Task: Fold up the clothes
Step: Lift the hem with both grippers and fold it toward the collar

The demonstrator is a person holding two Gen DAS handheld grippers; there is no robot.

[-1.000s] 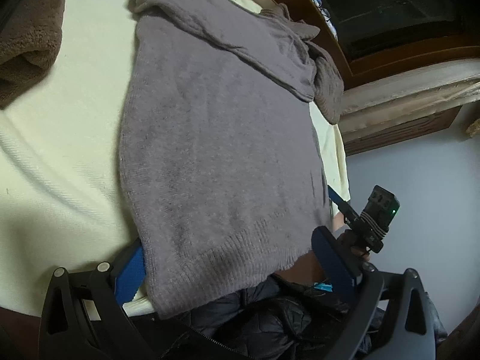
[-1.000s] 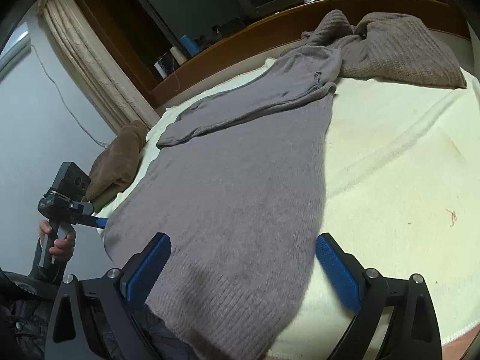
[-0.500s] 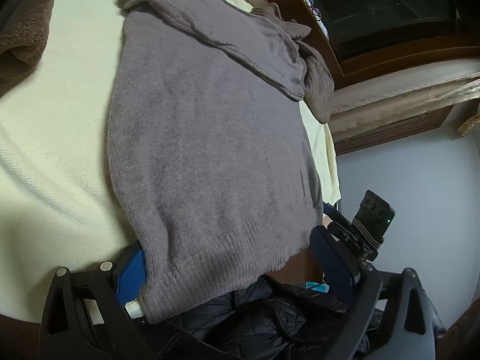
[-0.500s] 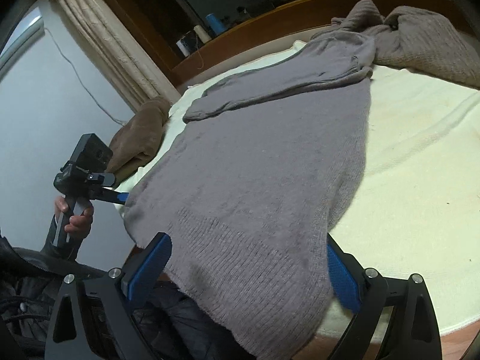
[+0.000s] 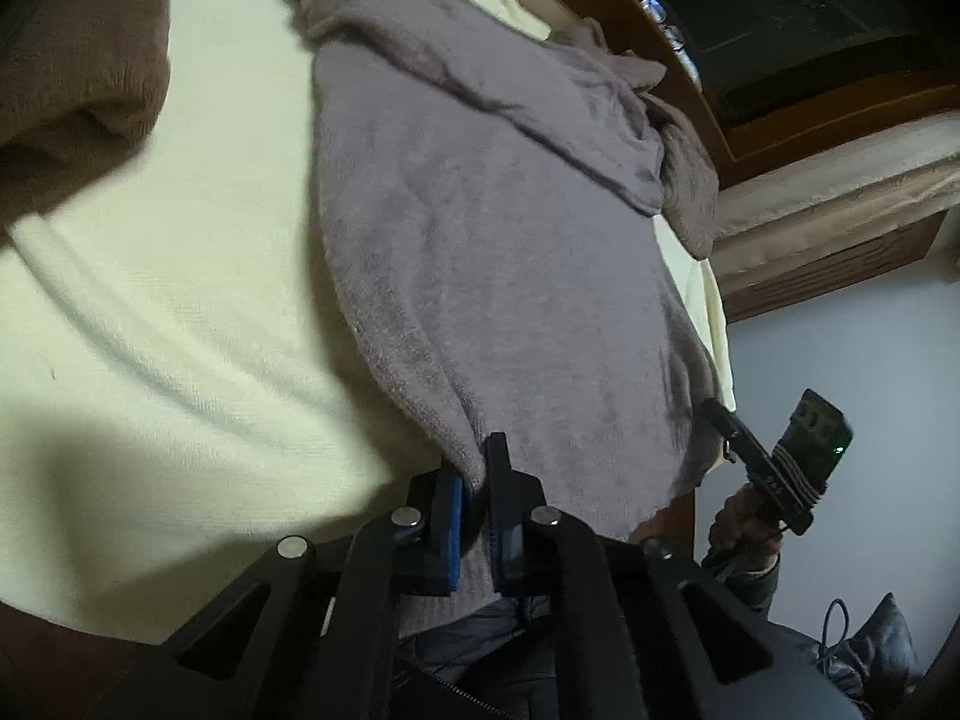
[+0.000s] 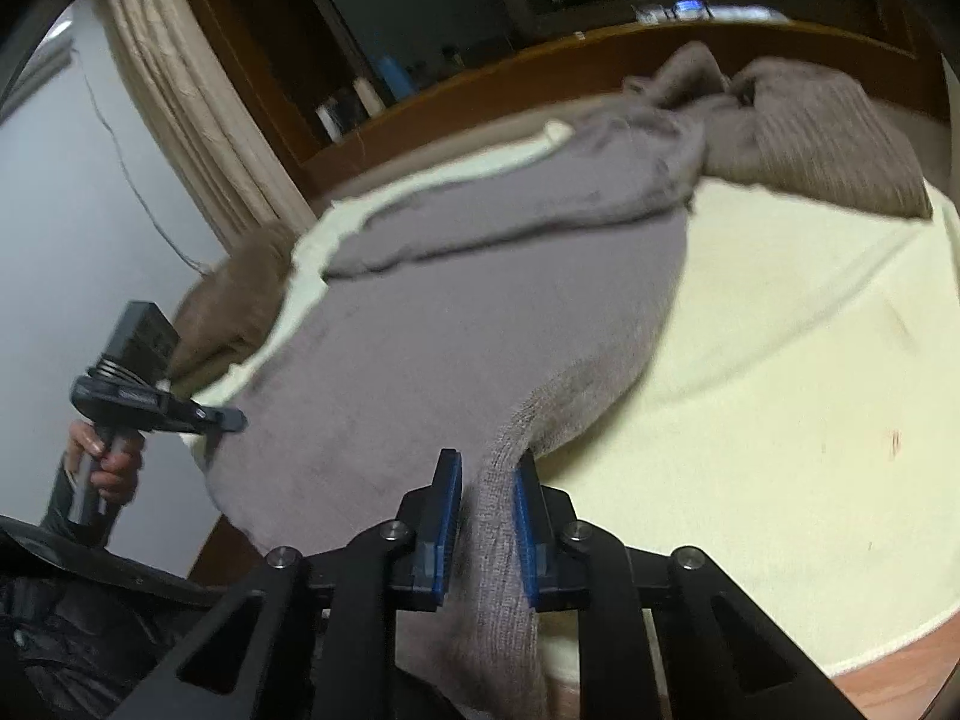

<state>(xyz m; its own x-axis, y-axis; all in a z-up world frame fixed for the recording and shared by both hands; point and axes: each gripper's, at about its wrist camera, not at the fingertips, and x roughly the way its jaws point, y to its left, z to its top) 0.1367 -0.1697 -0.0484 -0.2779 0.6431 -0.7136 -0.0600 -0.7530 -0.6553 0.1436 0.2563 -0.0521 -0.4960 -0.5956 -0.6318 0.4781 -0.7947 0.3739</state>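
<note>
— What did the sweater (image 5: 492,252) look like, and where was it?

— It was a soft grey-mauve knit with a slightly fuzzy surface, spread flat across the pale cream blanket (image 5: 156,324) that covered the bed. Its hem end hung over the near edge, and the ribbed band there showed clearly in the right wrist view. One sleeve was folded across the upper body, leaving a long diagonal ridge. The top end lay bunched toward the wooden headboard (image 6: 480,78).

— And the left gripper (image 5: 477,480)?

— It had clamped down on one bottom corner of the sweater. The fabric was gathered into a narrow pinch between the blue pads, with hardly any gap left.

— The right gripper (image 6: 486,480)?

— Its jaws were closing on the other bottom corner. A thick rope of ribbed knit ran between the pads, which already pressed against it on both sides, and the cloth was drawn up from the blanket into a raised fold.

— Anything else on the bed?

— A brown knitted garment (image 6: 828,144) lay crumpled near the headboard, touching the sweater's top end, and another brown fuzzy piece (image 5: 72,60) sat at the blanket's far-left side in the left wrist view, apart from the sweater
</note>
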